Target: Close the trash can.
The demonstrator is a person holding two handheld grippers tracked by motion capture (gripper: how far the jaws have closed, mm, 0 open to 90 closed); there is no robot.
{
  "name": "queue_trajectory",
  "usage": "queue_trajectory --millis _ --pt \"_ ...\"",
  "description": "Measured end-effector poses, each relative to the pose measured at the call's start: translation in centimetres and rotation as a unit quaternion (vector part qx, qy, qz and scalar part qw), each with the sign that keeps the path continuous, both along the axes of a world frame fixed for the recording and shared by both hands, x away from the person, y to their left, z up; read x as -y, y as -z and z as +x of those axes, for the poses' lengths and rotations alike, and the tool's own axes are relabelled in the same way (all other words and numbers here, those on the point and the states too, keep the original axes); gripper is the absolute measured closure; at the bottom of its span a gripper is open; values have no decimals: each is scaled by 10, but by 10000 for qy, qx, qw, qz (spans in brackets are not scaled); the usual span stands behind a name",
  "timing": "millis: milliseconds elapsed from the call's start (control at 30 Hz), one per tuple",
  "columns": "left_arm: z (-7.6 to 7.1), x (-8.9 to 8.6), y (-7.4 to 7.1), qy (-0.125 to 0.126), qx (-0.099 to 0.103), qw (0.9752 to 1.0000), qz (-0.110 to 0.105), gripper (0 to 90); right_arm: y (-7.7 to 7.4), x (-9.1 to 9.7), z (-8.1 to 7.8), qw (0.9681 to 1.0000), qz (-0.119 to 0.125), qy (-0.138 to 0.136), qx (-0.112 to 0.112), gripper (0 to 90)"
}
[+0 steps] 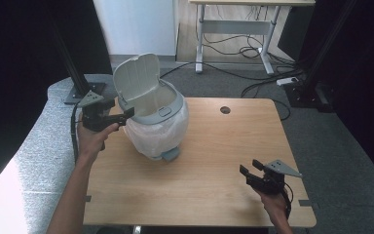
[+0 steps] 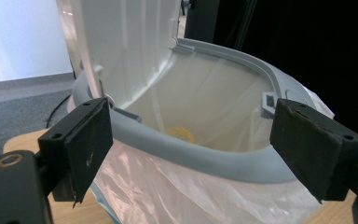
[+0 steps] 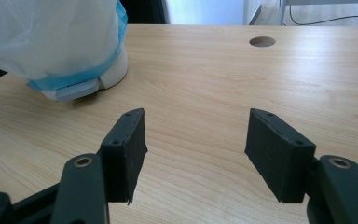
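White plastic, thin and cloudy, is what my work turns on — a liner bag (image 1: 158, 134) fitted into the small pedal bin (image 1: 152, 114) that stands on the left half of the wooden table (image 1: 209, 161). Judging by how things lie, the fitting is mostly done: the bag's mouth is folded out over the body and pinned under the grey rim ring (image 2: 200, 156), and its loose skirt hangs down the outside almost to the foot pedal (image 1: 171, 154). The lid (image 1: 136, 75) stands upright at the back, hinged open. What seems left is to tidy the bag's edge if it needs it and bring the lid down. My left gripper (image 1: 126, 115) sits at the bin's left side, level with the rim, its jaws spread wide with nothing between them; from the left gripper view the near arc of the ring runs across the gap between my two pads (image 2: 81, 144), close to them, though I cannot tell whether either one touches it. My right gripper (image 1: 251, 167) rests well apart, low over the bare near right corner of the table, jaws also wide and empty. As for contents, the lined hollow looks almost bare — only a small yellow patch (image 2: 181, 134) shows near the bottom, and I cannot say whether it lies inside the bag or shows through from beneath.
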State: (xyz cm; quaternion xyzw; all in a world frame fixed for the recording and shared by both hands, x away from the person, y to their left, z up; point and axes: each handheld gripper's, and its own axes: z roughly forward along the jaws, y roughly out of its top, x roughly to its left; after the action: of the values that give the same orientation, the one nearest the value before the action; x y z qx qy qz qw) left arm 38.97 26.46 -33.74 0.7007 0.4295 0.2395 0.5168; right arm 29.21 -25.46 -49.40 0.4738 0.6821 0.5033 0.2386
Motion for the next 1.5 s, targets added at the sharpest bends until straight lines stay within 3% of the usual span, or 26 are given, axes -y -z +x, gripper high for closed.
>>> queue_trajectory --millis 400,700,900,1167,1333,1500 --pt "14 -8 -8 -108 13 9999 -76 128 -1 3 1 10000 23 33 -19 373" --pt "37 -10 -14 -181 -21 9998 -6 130 1 3 3 10000 17 22 -92 373" --pt "50 -12 -17 -128 18 9999 -115 138 2 3 5 9999 -28 12 -105 372" --pt "48 -8 -26 88 135 9994 -314 158 6 1 7 9998 -77 4 -184 373" --pt "45 -3 -27 83 179 9995 -257 162 6 -1 6 9998 -103 -18 -183 372" --pt "38 4 -26 295 162 9992 -224 165 4 4 7 9998 -44 64 -161 372"
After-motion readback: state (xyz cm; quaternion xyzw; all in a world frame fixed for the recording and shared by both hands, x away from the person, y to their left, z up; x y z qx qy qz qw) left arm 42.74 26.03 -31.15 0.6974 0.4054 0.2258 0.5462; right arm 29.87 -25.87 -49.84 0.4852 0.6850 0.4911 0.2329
